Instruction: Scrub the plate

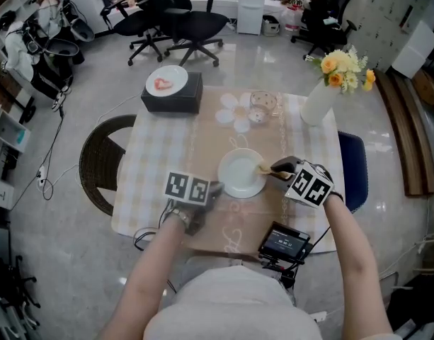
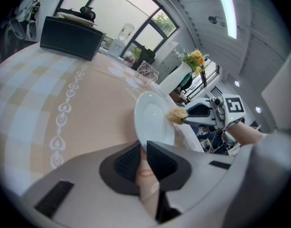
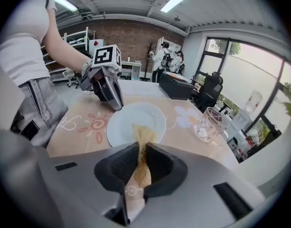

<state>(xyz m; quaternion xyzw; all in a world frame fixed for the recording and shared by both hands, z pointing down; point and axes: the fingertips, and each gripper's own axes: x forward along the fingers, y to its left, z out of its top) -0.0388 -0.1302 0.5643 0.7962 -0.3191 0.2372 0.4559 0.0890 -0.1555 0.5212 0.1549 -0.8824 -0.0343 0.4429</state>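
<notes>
Left gripper: jaws shut narrow on the near rim of the white plate, rim pinched right between them. The plate runs straight ahead of this gripper, over the beige tabletop; can't tell if it rests flat or is slightly raised.

Right gripper: jaws clamped on a tan sponge, which sticks out past the fingertips onto the near part of the plate. From this gripper the plate is directly in front and the left gripper sits at the plate's far rim, opposite.

In the head view the two grippers face each other across the plate: left gripper at one rim, right gripper at the other, sponge touching the plate on the right gripper's side.

Ahead and to the right of the right gripper is a clear glass, apart from the plate. Far beyond the left gripper there's a black box. White vase with yellow flowers is beyond the right gripper, at the tabletop corner. Small screen device is behind the right gripper, near the person.
</notes>
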